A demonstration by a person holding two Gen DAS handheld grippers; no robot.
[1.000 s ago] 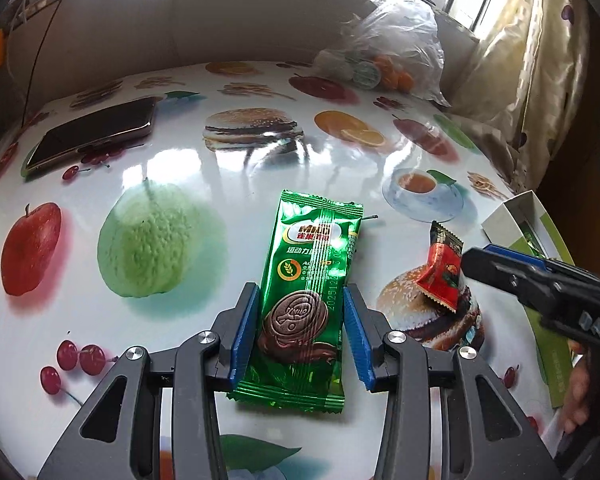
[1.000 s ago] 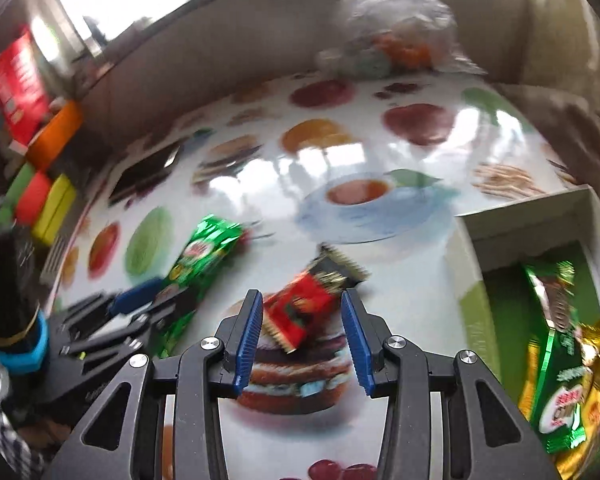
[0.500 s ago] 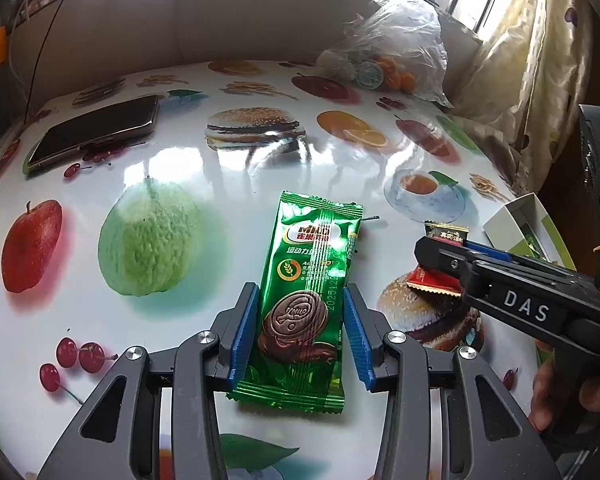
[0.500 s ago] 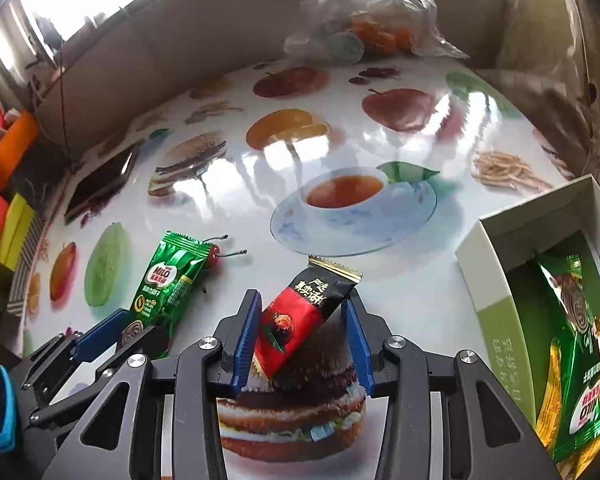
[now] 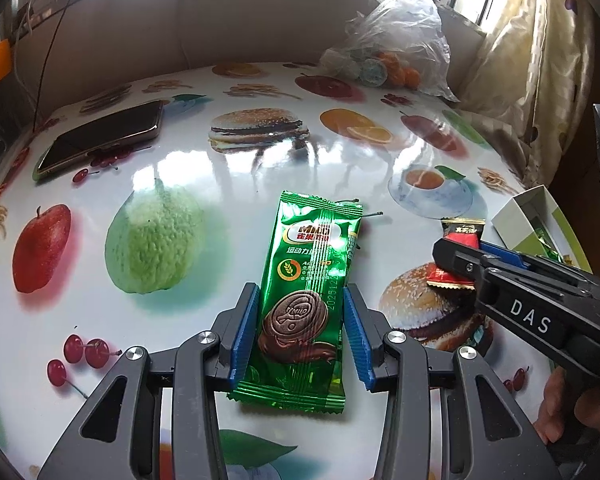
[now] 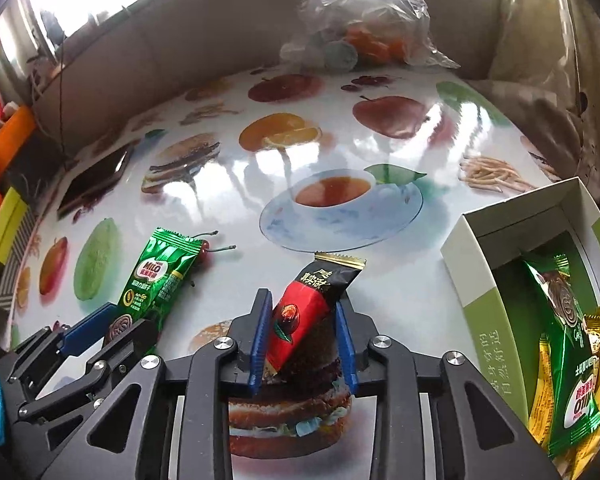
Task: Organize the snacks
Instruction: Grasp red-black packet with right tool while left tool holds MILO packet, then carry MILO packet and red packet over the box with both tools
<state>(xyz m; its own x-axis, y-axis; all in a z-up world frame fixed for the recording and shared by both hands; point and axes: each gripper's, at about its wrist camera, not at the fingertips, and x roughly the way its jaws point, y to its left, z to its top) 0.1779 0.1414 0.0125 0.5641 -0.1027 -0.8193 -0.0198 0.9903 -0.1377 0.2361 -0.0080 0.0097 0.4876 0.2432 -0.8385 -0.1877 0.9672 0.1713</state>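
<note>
A green Milo wafer packet [image 5: 306, 300] lies flat on the fruit-print table, between the blue pads of my left gripper [image 5: 300, 316], which grips its sides. It also shows in the right wrist view [image 6: 156, 280]. My right gripper [image 6: 302, 324] is shut on a red and black snack packet [image 6: 308, 308], tilted with its top end up and to the right. In the left wrist view the right gripper [image 5: 468, 258] holds that packet [image 5: 458, 236] at the right. A white and green box [image 6: 496, 292] at the right holds green and yellow packets [image 6: 568, 344].
A dark phone [image 5: 100, 140] lies at the table's far left. A clear plastic bag with oranges [image 5: 396, 56] sits at the far edge. A patterned curtain [image 5: 528, 80] hangs at the right. Colourful boxes [image 6: 0, 184] stand left of the table.
My right gripper has closed in around the red packet, which now sits tilted between its pads. The left gripper and green packet have stayed in place.
</note>
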